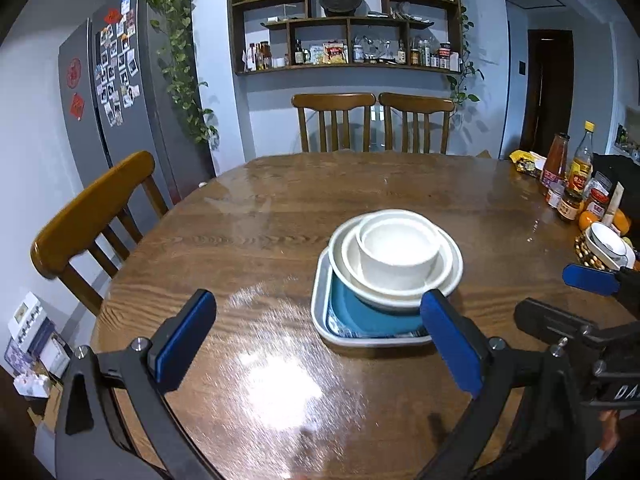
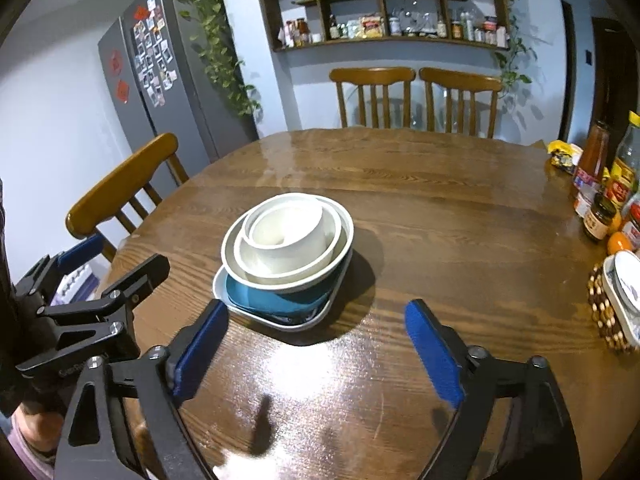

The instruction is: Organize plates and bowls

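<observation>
The round dark-wood table (image 1: 280, 208) carries one stack near its middle: a pale square tray w/ rounded corners (image 1: 320, 312), a teal-blue plate (image 1: 360, 316) lying in it, then a wide white bowl (image 1: 454, 276) tilted on the plate, a mid white bowl (image 1: 350, 258) nested inside, and a small straight-sided white bowl (image 1: 396, 256) on top.

Left claw (image 1: 318, 336): released, blue-padded fingers spread wide, nothing betw. them but bare table; its right pad sits in front of the tray's near corner in the left wrist view, contact can't be told. Right claw (image 2: 316, 346): also released, pads wide apart over the glossy table just this side of the stack, not touching it; its left pad overlaps the tray's near-left edge in view only. Each claw shows at the edge of the other's camera, side by side.

Right edge of table: sauce bottles and jars (image 1: 568, 176), an orange (image 2: 619, 242), a white dish on a beaded wooden trivet (image 2: 616, 300). Wooden chairs (image 1: 336, 120) stand round the table; grey fridge w/ photo magnets (image 1: 116, 76) at left, wall shelf w/ bottles (image 1: 348, 20) behind.
</observation>
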`<control>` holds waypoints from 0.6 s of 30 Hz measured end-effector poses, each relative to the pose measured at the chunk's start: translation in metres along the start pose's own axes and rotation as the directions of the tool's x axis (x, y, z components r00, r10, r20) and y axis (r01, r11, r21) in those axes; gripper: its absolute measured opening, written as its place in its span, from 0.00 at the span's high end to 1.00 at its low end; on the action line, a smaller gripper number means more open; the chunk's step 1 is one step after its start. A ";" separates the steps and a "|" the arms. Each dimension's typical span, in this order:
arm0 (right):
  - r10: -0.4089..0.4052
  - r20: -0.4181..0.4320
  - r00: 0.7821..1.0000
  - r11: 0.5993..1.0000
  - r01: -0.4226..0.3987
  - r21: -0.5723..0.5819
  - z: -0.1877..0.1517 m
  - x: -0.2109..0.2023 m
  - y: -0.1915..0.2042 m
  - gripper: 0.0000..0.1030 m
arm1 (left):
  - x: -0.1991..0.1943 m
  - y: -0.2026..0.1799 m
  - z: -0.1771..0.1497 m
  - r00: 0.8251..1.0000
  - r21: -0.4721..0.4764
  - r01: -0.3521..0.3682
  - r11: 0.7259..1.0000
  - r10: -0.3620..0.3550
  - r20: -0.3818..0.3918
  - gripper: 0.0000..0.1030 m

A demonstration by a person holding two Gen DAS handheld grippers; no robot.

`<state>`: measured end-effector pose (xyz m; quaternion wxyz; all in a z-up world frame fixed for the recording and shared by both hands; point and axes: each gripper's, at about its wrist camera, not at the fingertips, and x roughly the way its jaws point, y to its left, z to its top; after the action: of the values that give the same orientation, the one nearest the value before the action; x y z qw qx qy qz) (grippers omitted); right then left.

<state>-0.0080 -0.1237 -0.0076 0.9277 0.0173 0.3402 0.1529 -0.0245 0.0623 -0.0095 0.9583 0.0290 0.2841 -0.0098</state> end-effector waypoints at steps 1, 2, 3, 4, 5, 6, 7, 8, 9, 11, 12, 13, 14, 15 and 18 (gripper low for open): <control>-0.007 -0.001 1.000 1.000 0.007 -0.005 -0.003 0.001 0.002 0.09 | 0.000 0.000 -0.004 1.000 0.001 0.007 1.000 -0.007 -0.003 0.01; -0.012 -0.006 1.000 1.000 0.012 -0.011 -0.008 0.002 0.003 0.09 | 0.000 -0.001 -0.007 1.000 0.003 0.010 1.000 -0.010 -0.010 0.01; -0.013 -0.014 1.000 1.000 0.013 -0.013 -0.013 0.004 0.004 0.09 | 0.001 -0.002 -0.009 1.000 0.003 0.015 1.000 -0.015 -0.020 0.01; -0.013 -0.020 1.000 1.000 0.013 -0.012 -0.016 0.006 0.004 0.09 | 0.001 -0.002 -0.012 0.999 0.001 0.023 1.000 -0.022 -0.026 0.01; -0.014 -0.024 1.000 1.000 0.014 -0.010 -0.018 0.008 0.004 0.09 | 0.002 -0.001 -0.014 0.999 -0.003 0.020 1.000 -0.021 -0.038 0.01; -0.008 -0.024 1.000 1.000 0.008 -0.006 -0.021 0.010 0.003 0.09 | 0.003 0.000 -0.016 0.999 -0.006 0.020 1.000 -0.020 -0.047 0.01; -0.007 -0.025 1.000 1.000 0.007 -0.004 -0.022 0.011 0.003 0.09 | 0.005 0.000 -0.017 0.998 -0.009 0.022 1.000 -0.023 -0.065 0.01; -0.002 -0.027 1.000 1.000 0.002 -0.003 -0.024 0.013 0.003 0.09 | 0.006 0.001 -0.018 0.996 -0.014 0.027 1.000 -0.028 -0.081 0.01; -0.001 -0.028 1.000 1.000 0.001 -0.005 -0.026 0.013 0.004 0.09 | 0.007 0.003 -0.019 0.995 -0.018 0.032 0.999 -0.033 -0.092 0.01; -0.019 -0.031 0.999 1.000 0.019 -0.018 -0.029 0.015 0.006 0.09 | 0.007 0.005 -0.022 0.996 -0.015 0.020 1.000 -0.021 -0.092 0.01; -0.033 -0.031 0.999 0.999 0.032 -0.024 -0.030 0.016 0.006 0.09 | 0.008 0.005 -0.022 0.996 -0.010 0.000 1.000 -0.001 -0.090 0.01; -0.053 -0.030 0.998 0.998 0.052 -0.030 -0.030 0.018 0.007 0.09 | 0.009 0.007 -0.023 0.996 -0.006 -0.014 1.000 0.013 -0.092 0.01; -0.060 -0.030 0.998 0.998 0.059 -0.031 -0.030 0.019 0.007 0.09 | 0.011 0.007 -0.023 0.995 -0.005 -0.024 1.000 0.023 -0.096 0.01; -0.057 -0.031 0.998 0.998 0.056 -0.029 -0.031 0.020 0.006 0.09 | 0.013 0.008 -0.023 0.995 -0.006 -0.030 1.000 0.030 -0.098 0.01; -0.029 -0.043 0.999 0.999 0.028 -0.020 -0.032 0.025 0.006 0.09 | 0.016 0.009 -0.025 0.994 -0.002 -0.043 0.999 0.042 -0.106 0.01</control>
<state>-0.0116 -0.1132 -0.0469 0.9224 0.0001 0.3589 0.1431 -0.0238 0.0727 -0.0385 0.9420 0.0336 0.3337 0.0127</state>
